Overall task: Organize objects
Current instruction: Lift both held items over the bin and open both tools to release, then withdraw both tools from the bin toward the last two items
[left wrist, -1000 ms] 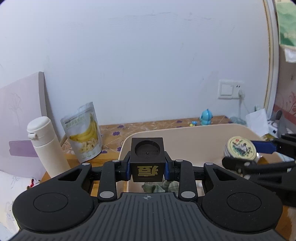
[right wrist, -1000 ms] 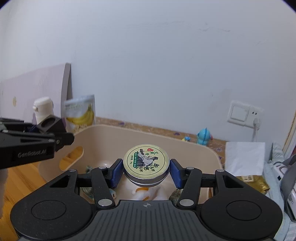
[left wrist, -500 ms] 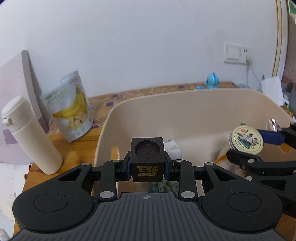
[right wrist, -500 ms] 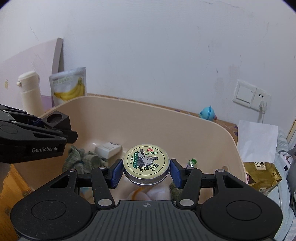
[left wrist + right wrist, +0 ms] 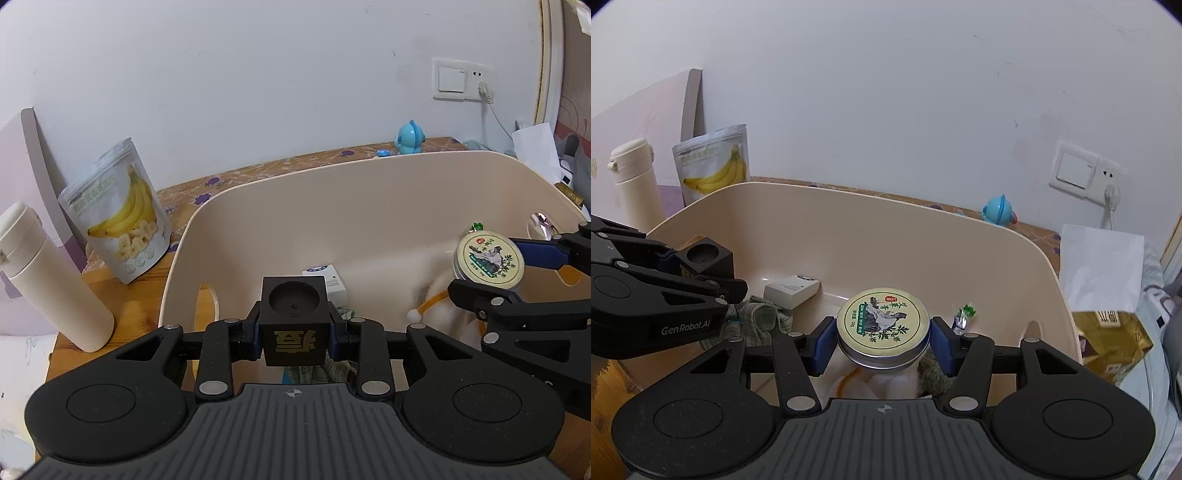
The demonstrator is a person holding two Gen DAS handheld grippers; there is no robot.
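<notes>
My left gripper (image 5: 294, 334) is shut on a dark cube (image 5: 294, 321) with a gold character and a round dimple on top. It holds it over the near left part of a beige plastic bin (image 5: 369, 192). My right gripper (image 5: 882, 339) is shut on a round tin (image 5: 882, 326) with a cream illustrated lid, over the bin's (image 5: 886, 221) middle. The tin (image 5: 489, 260) and the cube (image 5: 705, 260) each show in the other wrist view. Inside the bin lie a small white box (image 5: 792, 290), a green checked cloth (image 5: 761, 319), a green wrapped sweet (image 5: 964, 314) and something white and fluffy (image 5: 886, 384).
A cream bottle (image 5: 48, 284) and a banana-chip pouch (image 5: 118, 214) stand left of the bin on the wooden table. A blue toy (image 5: 410, 137) stands behind the bin by the wall. A white paper bag (image 5: 1102, 266) and a gold packet (image 5: 1115, 343) lie to the right.
Both grippers have moved forward and down over the bin, so its inside now shows. Each keeps its hold on its object.
</notes>
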